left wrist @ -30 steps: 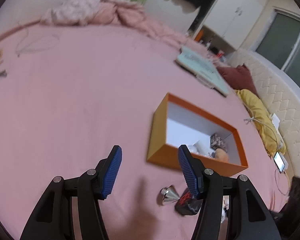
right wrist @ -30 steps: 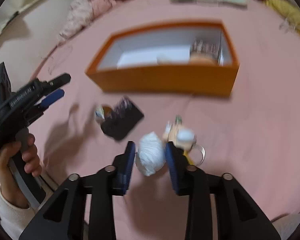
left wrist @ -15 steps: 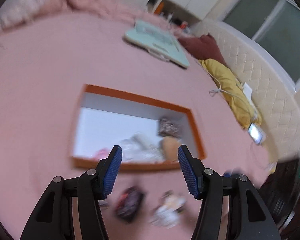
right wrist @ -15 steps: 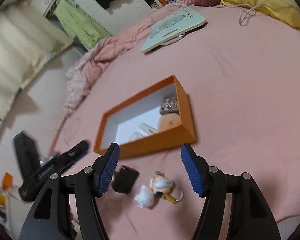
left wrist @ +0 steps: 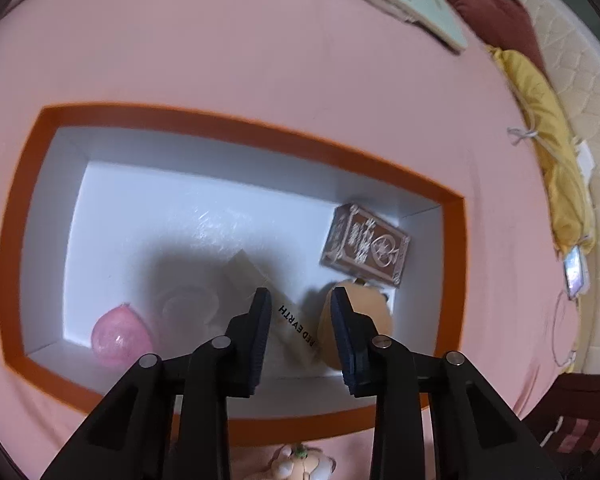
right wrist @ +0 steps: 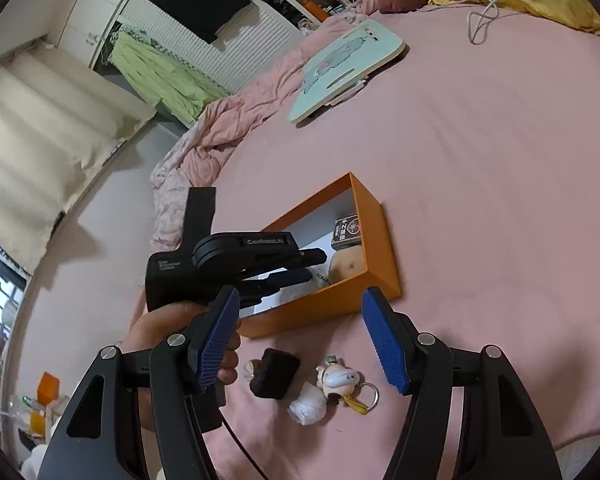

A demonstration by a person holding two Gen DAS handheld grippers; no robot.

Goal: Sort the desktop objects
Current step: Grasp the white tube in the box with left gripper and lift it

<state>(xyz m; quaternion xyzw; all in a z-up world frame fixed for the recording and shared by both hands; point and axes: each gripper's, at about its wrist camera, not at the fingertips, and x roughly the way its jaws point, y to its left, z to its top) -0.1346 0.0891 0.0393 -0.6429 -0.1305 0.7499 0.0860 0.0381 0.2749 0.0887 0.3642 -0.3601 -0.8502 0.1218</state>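
An orange box (left wrist: 240,128) with a white inside lies on the pink bed (left wrist: 220,40). It holds a brown patterned card box (left wrist: 366,244), a tan round thing (left wrist: 374,322), a white "RED EARTH" tube (left wrist: 296,328) and a pink ball (left wrist: 120,336). My left gripper (left wrist: 300,316) hangs open over the box's near side, empty. It also shows in the right wrist view (right wrist: 284,276), above the box (right wrist: 364,280). My right gripper (right wrist: 300,336) is open and empty, raised above a black case (right wrist: 274,372), a white wad (right wrist: 308,408) and a figure keychain (right wrist: 340,380).
A pale blue lap board (right wrist: 348,68) lies further back on the bed. A crumpled pink quilt (right wrist: 204,152) lies at the bed's left edge. A yellow pillow (left wrist: 548,128) with a white cable and a phone (left wrist: 574,272) lie at the right.
My left gripper has swung from beside the box to over its inside. My right gripper has opened off the white wad, and risen away from the small objects.
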